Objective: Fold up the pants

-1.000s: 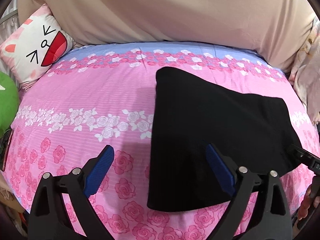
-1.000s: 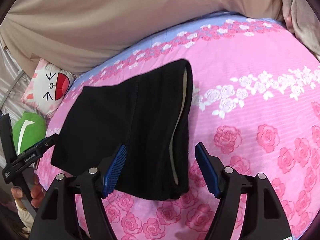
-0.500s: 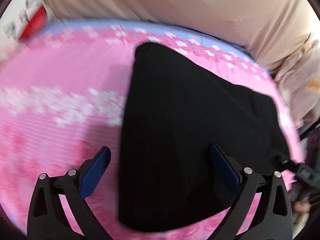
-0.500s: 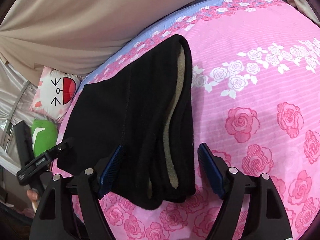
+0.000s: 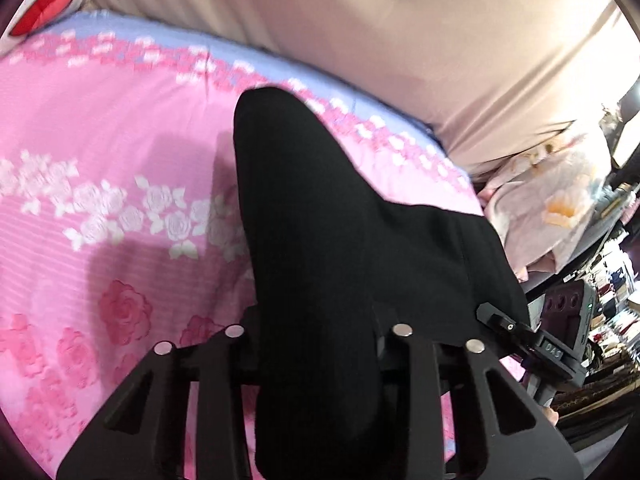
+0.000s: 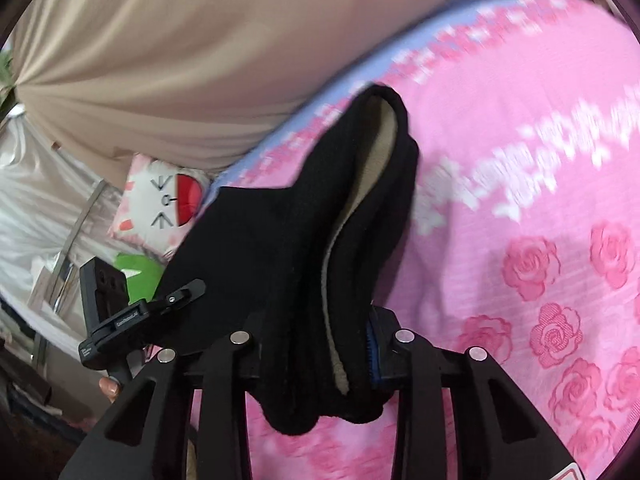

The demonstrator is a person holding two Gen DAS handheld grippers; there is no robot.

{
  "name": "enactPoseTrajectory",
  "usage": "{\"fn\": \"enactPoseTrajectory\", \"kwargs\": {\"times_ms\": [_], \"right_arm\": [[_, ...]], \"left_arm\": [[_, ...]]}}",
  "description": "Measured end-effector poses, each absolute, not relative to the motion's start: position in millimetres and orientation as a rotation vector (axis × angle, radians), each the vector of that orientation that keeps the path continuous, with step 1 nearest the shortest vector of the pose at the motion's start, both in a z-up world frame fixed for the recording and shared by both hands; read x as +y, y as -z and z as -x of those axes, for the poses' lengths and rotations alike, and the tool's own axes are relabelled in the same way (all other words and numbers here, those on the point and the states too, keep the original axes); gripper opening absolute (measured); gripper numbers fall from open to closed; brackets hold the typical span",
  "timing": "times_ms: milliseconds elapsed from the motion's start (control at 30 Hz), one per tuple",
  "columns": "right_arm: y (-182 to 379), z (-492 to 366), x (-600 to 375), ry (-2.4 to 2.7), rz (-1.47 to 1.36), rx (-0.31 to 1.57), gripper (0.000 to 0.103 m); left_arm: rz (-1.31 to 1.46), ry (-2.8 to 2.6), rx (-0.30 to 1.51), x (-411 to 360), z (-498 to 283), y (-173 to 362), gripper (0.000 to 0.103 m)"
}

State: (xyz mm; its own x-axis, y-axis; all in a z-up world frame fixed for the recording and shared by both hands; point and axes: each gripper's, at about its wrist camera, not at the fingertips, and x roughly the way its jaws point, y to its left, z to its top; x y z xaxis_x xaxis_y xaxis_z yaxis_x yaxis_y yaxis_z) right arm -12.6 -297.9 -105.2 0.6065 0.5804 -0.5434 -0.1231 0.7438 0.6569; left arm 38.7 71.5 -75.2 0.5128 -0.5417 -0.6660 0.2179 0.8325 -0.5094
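Black folded pants (image 5: 340, 240) with a beige fleece lining lie on the pink rose-print bed sheet (image 5: 120, 200). My left gripper (image 5: 318, 332) is closing, its jaws pinched on the near left edge of the pants, and the fabric bunches up between them. In the right wrist view the pants (image 6: 248, 248) show their open lined end. My right gripper (image 6: 316, 340) is closing on that near right edge, with its blue pad (image 6: 372, 344) pressed against the cloth. Each gripper shows at the far corner of the other's view: the right one (image 5: 532, 340), the left one (image 6: 132, 312).
A beige curtain (image 5: 360, 20) hangs behind the bed. A cat-face pillow (image 6: 164, 204) and a green plush (image 6: 138, 276) sit at the bed's left end. Pale floral bedding (image 5: 560, 208) is heaped at the right end, with cluttered shelves beyond.
Both grippers went from wide open over the pants to pinched on the near edge. The fabric now rises in a ridge between each pair of jaws. The left view swung right.
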Motion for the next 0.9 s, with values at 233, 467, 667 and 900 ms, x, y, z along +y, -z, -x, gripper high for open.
{"fn": "enactPoseTrajectory", "kwargs": {"times_ms": [233, 467, 667, 900], "right_arm": [[24, 55, -281, -0.499, -0.504, 0.725, 0.030], [-81, 113, -272, -0.541, -0.371, 0.490, 0.031], [-167, 138, -270, -0.541, -0.238, 0.256, 0.031], [-219, 73, -278, -0.527, -0.210, 0.118, 0.032]], "left_arm": [[0.325, 0.529, 0.792, 78, 12, -9, 0.029], [0.226, 0.591, 0.544, 82, 71, -114, 0.029], [0.131, 0.603, 0.292, 75, 91, -194, 0.030], [0.088, 0.549, 0.128, 60, 32, -234, 0.032]]}}
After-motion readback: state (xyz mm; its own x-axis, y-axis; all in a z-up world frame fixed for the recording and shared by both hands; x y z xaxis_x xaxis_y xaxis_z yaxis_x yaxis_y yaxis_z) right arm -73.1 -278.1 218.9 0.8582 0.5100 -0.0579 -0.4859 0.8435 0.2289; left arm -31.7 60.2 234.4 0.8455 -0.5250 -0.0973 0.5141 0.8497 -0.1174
